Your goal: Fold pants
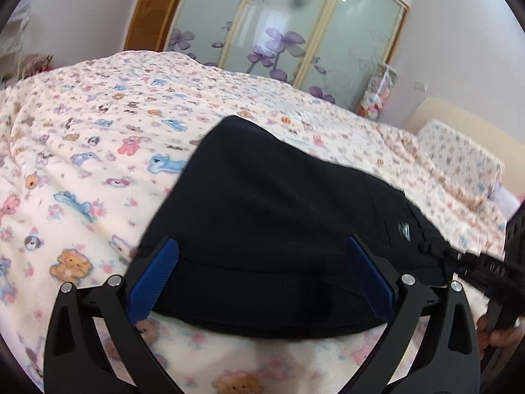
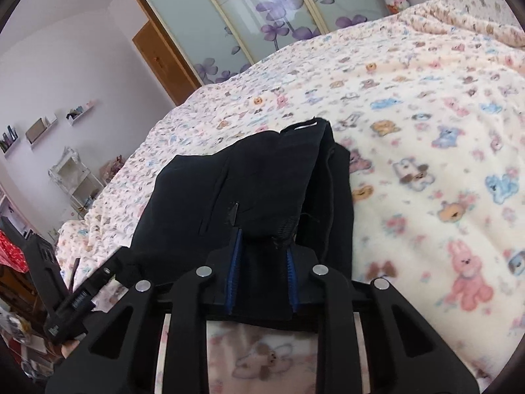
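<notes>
On the bed: black pants (image 1: 262,216) lie folded on the animal-print blanket (image 1: 82,164)
Left claw (image 1: 259,275): jaws wide, astride the pants' near edge
Right claw (image 2: 262,262): narrow, pinching a pants fold

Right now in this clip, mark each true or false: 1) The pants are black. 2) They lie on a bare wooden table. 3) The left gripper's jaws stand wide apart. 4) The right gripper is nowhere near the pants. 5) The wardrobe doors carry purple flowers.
1) True: the pants are black.
2) False: they lie on a bed blanket printed with cartoon animals.
3) True: the left gripper is open, astride the fabric.
4) False: the right gripper has its jaws narrowed on a fold of the pants.
5) True: wardrobe doors.
</notes>
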Demonstrator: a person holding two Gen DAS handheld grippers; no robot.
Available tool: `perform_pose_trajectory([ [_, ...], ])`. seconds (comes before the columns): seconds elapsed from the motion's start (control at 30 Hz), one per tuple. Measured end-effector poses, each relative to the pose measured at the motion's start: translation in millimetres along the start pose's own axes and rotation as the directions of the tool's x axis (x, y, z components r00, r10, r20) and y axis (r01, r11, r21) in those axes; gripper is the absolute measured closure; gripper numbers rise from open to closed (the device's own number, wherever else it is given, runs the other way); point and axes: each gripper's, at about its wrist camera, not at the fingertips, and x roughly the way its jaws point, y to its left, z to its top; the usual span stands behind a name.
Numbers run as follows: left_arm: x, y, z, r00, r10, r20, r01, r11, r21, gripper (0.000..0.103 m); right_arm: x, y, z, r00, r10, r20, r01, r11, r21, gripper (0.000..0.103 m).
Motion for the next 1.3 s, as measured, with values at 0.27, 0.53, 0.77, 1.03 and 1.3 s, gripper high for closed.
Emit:
perform_pose_trajectory([
  [0.27, -10, 34, 15, 0.998, 0.044, 0.052, -0.035, 0.986, -0.164, 0.002, -1, -19, -8, 0.997, -0.08, -0.014, 0.081, 0.995, 0.06, 0.079],
  [0.53, 3, 18, 14, 0.999, 0.036, 0.003, -0.036, 0.998, -0.061, 0.002, 6, -6, -17, 0.982, -0.181, -0.05, 0.181, 0.983, -0.01, 0.051],
  [0.77, 11, -30, 13, 0.997, 0.053, 0.059, -0.063, 0.981, 0.185, 0.002, -37, 5, 5, 0.981, -0.107, 0.16, 0.106, 0.994, 0.018, 0.032],
  [1.03, 40, -20, -1, 0.984, 0.097, -0.147, -0.07, 0.982, 0.174, 0.002, 63, 2, 54, 0.954, 0.295, -0.06, -0.277, 0.937, 0.211, 0.029],
  [1.3, 44, -15, -8, 0.979, 0.118, -0.167, -0.087, 0.98, 0.178, 0.002, 140, -11, 71, 0.964, 0.218, -0.152, -0.174, 0.95, 0.259, 0.057],
])
